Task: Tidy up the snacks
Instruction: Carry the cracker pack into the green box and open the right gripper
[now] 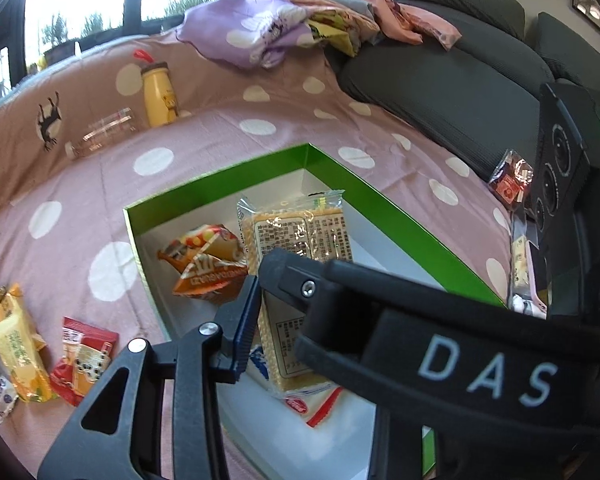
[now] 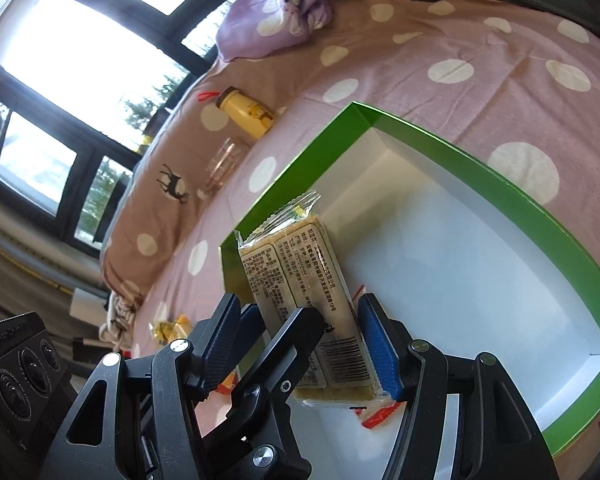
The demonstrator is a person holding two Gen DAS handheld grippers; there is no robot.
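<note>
A green-walled box (image 1: pixel 384 202) with a white floor sits on the polka-dot cover; it also shows in the right wrist view (image 2: pixel 512 196). My right gripper (image 2: pixel 312 344) is shut on a clear-wrapped cracker pack (image 2: pixel 300 280) and holds it tilted over the box. The same pack (image 1: pixel 300 236) shows in the left wrist view, with the right gripper's body crossing in front. An orange snack bag (image 1: pixel 204 268) lies inside the box. My left gripper's left finger (image 1: pixel 240 332) stands close to the pack; its right finger is hidden, so its state is unclear.
Loose snacks lie left of the box: a yellow pack (image 1: pixel 16 348) and a red pack (image 1: pixel 84 360). A red packet (image 1: pixel 512 180) lies by the dark sofa cushion (image 1: pixel 452 92). A yellow bottle (image 1: pixel 160 96), a glass (image 1: pixel 104 132) and bundled cloth (image 1: pixel 252 36) are behind.
</note>
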